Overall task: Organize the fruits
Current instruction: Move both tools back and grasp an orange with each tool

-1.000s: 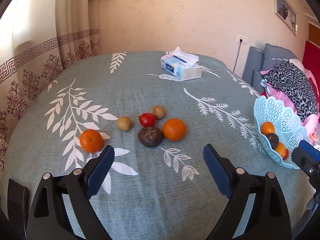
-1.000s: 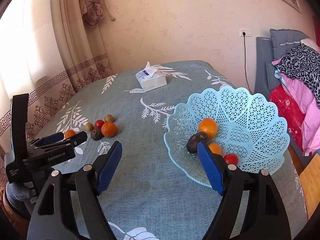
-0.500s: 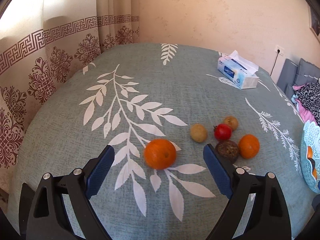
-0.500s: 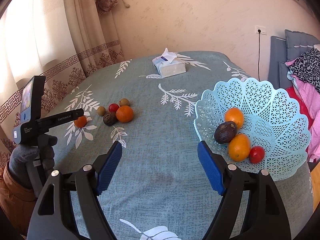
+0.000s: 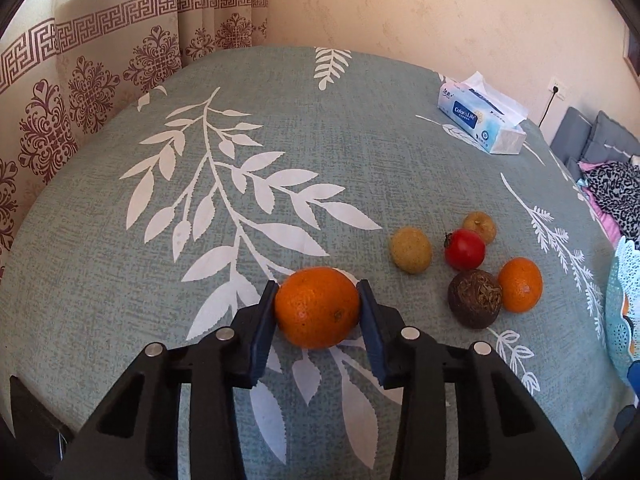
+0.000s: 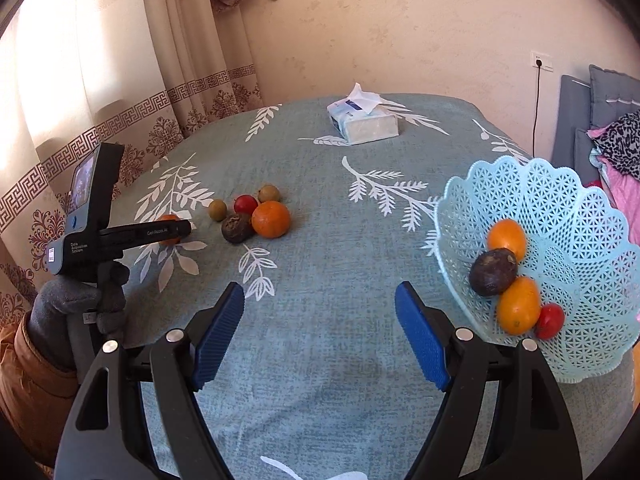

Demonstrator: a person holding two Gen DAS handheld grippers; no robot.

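A large orange (image 5: 316, 307) lies on the leaf-patterned cloth (image 5: 360, 152). My left gripper (image 5: 317, 292) has both blue pads against its sides, and the jaws are closing on it. To its right lie a yellowish fruit (image 5: 411, 250), a red fruit (image 5: 465, 249), a small brown fruit (image 5: 479, 227), a dark wrinkled fruit (image 5: 475, 298) and a small orange (image 5: 520, 290). In the right wrist view my right gripper (image 6: 320, 296) hangs open over bare cloth. The pale blue lattice basket (image 6: 560, 200) at its right holds several fruits.
A tissue box (image 5: 482, 118) sits at the far side of the cloth. Patterned curtains (image 5: 80, 80) hang along the left edge. Piled clothes (image 6: 616, 148) lie beyond the basket. A gloved hand (image 6: 68, 304) holds the left gripper at the left of the right wrist view.
The left gripper swung left to the lone orange, came down over it and closed its jaws onto it. The right gripper drifted slightly, so the basket now sits further right in its view.
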